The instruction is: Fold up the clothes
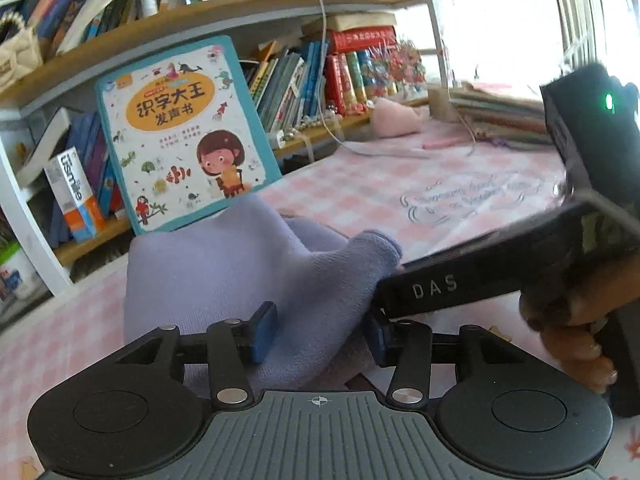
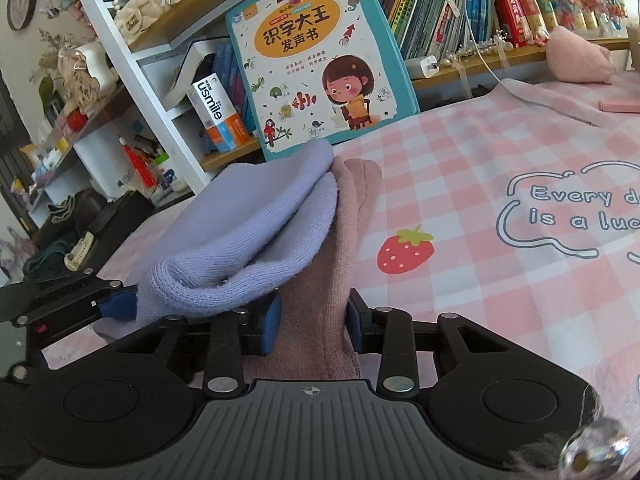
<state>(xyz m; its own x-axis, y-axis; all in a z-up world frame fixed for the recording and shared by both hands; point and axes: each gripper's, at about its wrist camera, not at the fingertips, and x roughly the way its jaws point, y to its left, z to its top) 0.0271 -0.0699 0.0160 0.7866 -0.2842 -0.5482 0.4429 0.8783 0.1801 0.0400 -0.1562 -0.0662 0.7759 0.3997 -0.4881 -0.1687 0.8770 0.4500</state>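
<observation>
A lavender knit garment [image 1: 224,272] lies folded over on the pink checked cloth, its doubled edge toward me. In the left wrist view my left gripper [image 1: 320,334] stands open, its blue pads apart with the lavender fabric lying loosely between them. Under and beside the lavender garment [image 2: 256,232] lies a mauve-pink garment [image 2: 348,216]. My right gripper [image 2: 313,326] is shut on the near end of that pink garment. The left gripper's blue pad [image 2: 116,308] shows at the lavender fold's left. A hand [image 1: 576,340] holds the right gripper's black body [image 1: 480,272].
A children's picture book [image 2: 320,52] leans against a bookshelf [image 2: 460,12] right behind the garments. The checked tablecloth [image 2: 480,160] stretches to the right with a strawberry print. A pink plush [image 2: 580,56], a white cable [image 1: 332,92] and stacked books [image 1: 500,112] lie at the back.
</observation>
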